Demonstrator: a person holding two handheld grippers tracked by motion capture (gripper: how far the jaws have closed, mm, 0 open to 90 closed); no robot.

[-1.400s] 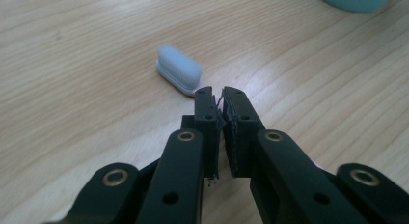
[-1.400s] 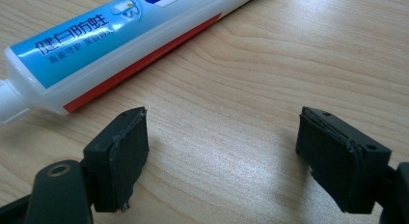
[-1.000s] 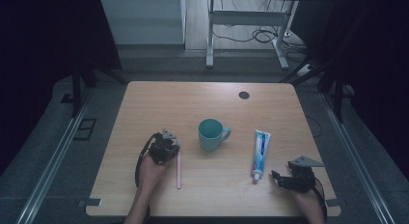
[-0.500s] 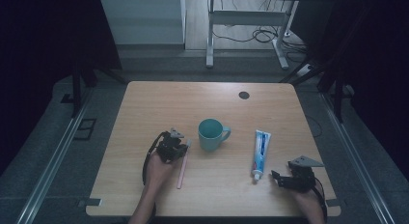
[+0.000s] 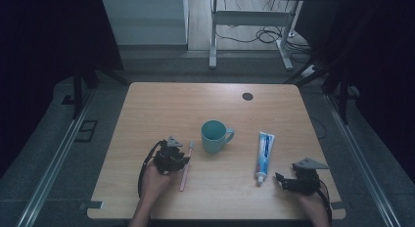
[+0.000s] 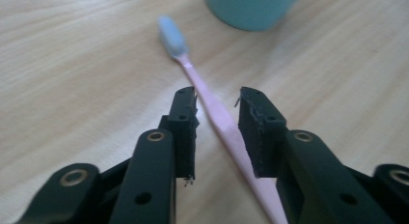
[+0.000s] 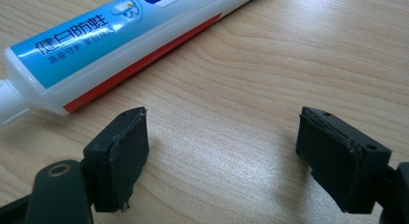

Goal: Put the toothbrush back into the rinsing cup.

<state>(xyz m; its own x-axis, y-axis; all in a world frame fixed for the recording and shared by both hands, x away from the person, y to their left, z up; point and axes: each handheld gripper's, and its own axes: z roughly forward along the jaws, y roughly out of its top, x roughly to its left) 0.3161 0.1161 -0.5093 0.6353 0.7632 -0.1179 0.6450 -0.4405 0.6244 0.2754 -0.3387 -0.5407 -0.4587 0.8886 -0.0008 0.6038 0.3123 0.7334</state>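
High view: overhead, facing forward-down, whole table [image 5: 147, 114] far off. Left gripper view: low, close along the toothbrush [image 6: 193, 79] toward the mug [image 6: 251, 9]. Right gripper view: low, close beside the toothpaste [image 7: 120, 35]. All share the tabletop.

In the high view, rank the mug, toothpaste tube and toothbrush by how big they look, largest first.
1. Mug: looks bulkiest, wide and tall.
2. Toothpaste tube: about as long as the toothbrush, but much wider.
3. Toothbrush: thinnest by far.
Mug against tube is close, since the tube is longer; I would not rank those two firmly.
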